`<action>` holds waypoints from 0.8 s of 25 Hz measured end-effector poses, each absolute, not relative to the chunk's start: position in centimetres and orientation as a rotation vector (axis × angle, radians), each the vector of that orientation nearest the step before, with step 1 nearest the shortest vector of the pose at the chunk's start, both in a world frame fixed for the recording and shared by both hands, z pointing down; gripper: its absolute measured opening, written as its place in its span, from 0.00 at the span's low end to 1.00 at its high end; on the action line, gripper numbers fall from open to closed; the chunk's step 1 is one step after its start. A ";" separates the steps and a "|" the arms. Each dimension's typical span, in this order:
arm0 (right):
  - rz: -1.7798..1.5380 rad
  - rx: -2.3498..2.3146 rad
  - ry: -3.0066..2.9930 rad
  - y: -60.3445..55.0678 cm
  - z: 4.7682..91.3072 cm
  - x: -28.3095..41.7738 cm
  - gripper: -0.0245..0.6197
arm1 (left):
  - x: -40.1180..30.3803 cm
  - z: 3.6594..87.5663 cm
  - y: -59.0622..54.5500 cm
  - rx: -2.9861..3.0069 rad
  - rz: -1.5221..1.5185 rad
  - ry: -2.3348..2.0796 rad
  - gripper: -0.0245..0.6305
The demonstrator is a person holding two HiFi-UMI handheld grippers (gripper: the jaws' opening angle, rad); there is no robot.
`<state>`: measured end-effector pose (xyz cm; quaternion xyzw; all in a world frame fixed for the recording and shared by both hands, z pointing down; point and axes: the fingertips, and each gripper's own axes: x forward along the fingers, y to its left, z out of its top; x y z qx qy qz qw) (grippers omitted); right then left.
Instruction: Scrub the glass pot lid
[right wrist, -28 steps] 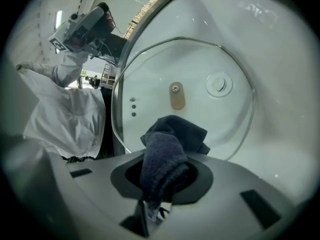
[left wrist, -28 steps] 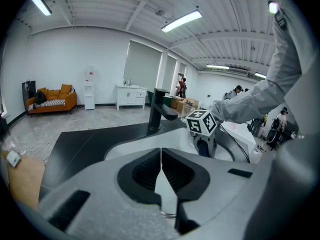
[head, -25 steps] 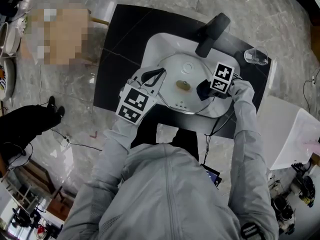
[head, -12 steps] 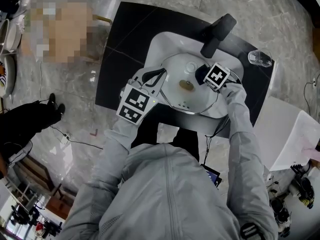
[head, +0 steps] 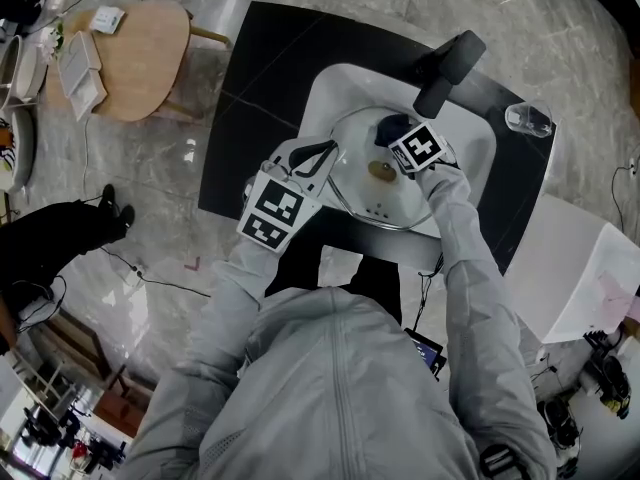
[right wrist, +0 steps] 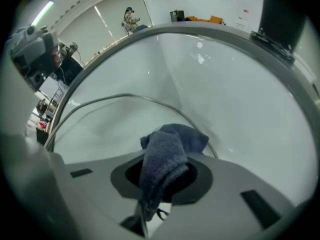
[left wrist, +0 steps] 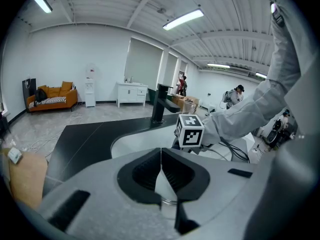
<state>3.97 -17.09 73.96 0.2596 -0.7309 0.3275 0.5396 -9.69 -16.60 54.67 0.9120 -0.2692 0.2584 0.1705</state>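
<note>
Glass pot lid (head: 372,198): clear, with a silver metal rim and a brass-coloured knob (head: 380,171). Cloth (right wrist: 165,154): dark blue.

Sink (head: 470,140): white. Desk (head: 250,78): black, crossed by thin pale lines. Tap (head: 447,66): black.

Left tool (head: 322,150) and right tool (head: 395,133): grey bodies, black pads. Their marker cubes (head: 418,146) are white with black square patterns.

Sleeves (head: 470,268): light grey. Floor (head: 150,228): grey with marble veining.

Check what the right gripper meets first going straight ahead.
Probably the glass lid: the right gripper, shut on a blue cloth, points at it, white sink wall beyond. Depth is unclear.
</note>
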 end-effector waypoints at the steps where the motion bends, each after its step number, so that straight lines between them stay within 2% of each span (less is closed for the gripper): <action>1: 0.793 0.616 -1.747 -17.1 73.9 3.4 0.17 | -9.9 54.7 -16.6 2.589 0.737 -0.765 0.08; 13: 0.872 0.415 -1.868 -15.2 71.9 -3.7 0.17 | -11.5 54.4 -16.3 2.590 0.745 -0.770 0.08; 20: 0.911 0.304 -1.860 -12.5 70.3 -5.5 0.17 | -11.7 53.8 -16.4 2.606 0.743 -0.761 0.08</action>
